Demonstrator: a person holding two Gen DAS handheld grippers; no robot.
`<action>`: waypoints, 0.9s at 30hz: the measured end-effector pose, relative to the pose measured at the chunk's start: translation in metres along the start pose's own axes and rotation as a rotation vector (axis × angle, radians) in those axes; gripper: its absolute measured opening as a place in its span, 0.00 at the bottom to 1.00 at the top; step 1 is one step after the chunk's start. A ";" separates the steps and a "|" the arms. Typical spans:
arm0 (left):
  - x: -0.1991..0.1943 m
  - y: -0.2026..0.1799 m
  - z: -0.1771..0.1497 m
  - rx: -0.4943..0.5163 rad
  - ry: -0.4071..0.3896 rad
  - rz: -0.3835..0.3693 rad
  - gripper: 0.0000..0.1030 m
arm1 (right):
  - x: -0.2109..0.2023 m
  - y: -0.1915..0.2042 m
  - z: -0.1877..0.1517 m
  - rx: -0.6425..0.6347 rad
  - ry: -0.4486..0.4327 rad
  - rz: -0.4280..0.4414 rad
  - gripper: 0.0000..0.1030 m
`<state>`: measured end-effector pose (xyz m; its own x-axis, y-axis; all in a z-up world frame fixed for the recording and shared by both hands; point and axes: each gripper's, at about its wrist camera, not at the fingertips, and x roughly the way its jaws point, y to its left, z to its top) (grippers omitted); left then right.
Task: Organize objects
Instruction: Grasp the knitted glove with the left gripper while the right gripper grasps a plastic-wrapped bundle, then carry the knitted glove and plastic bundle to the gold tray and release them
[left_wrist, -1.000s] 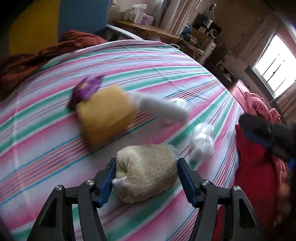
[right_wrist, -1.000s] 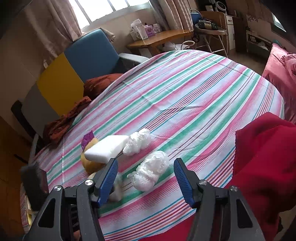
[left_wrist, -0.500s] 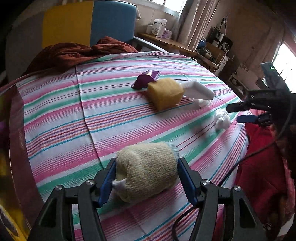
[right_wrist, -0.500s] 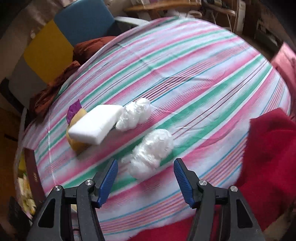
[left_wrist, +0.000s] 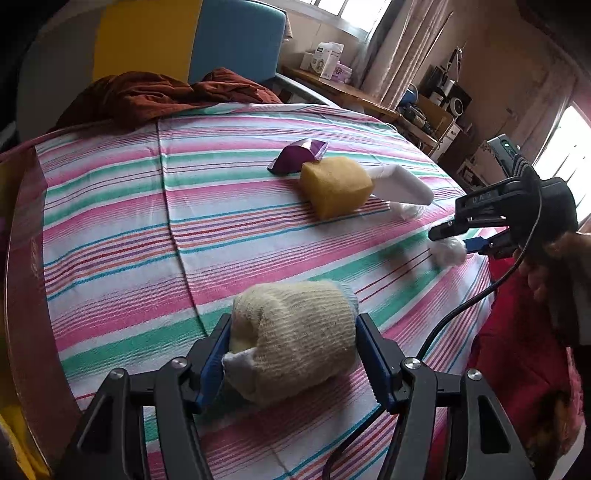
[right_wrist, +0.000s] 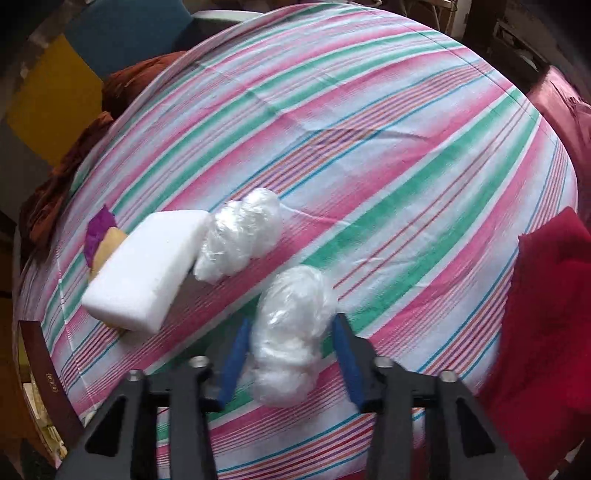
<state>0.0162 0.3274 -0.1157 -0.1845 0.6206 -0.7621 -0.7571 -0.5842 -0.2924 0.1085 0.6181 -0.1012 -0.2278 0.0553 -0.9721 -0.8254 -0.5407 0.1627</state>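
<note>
My left gripper is shut on a cream rolled sock and holds it over the striped cloth. My right gripper is open, its blue pads on either side of a crumpled clear plastic bag on the cloth; in the left wrist view that gripper is at the right by the bag. A second plastic bag, a white foam block, a yellow sponge and a purple wrapper lie together further off.
The round table has a pink, green and white striped cloth. A rust-red cloth lies on a blue and yellow chair behind. A red garment hangs at the right edge. A cable trails from the right gripper.
My right gripper has come down and forward so the plastic bag sits between its pads. My left gripper has drawn back from the sponge pile, still holding the sock.
</note>
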 end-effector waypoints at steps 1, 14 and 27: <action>0.000 -0.001 0.000 0.008 -0.001 0.002 0.64 | 0.001 0.001 0.000 -0.006 0.005 -0.010 0.35; -0.039 0.002 -0.006 0.002 -0.040 0.070 0.62 | -0.047 -0.025 -0.020 0.104 -0.257 0.223 0.35; -0.151 0.028 0.004 -0.027 -0.282 0.216 0.62 | -0.089 -0.010 -0.055 -0.019 -0.424 0.297 0.35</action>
<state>0.0202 0.2192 -0.0065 -0.5070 0.5993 -0.6195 -0.6654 -0.7290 -0.1606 0.1651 0.5719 -0.0259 -0.6436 0.2305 -0.7298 -0.6847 -0.5995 0.4145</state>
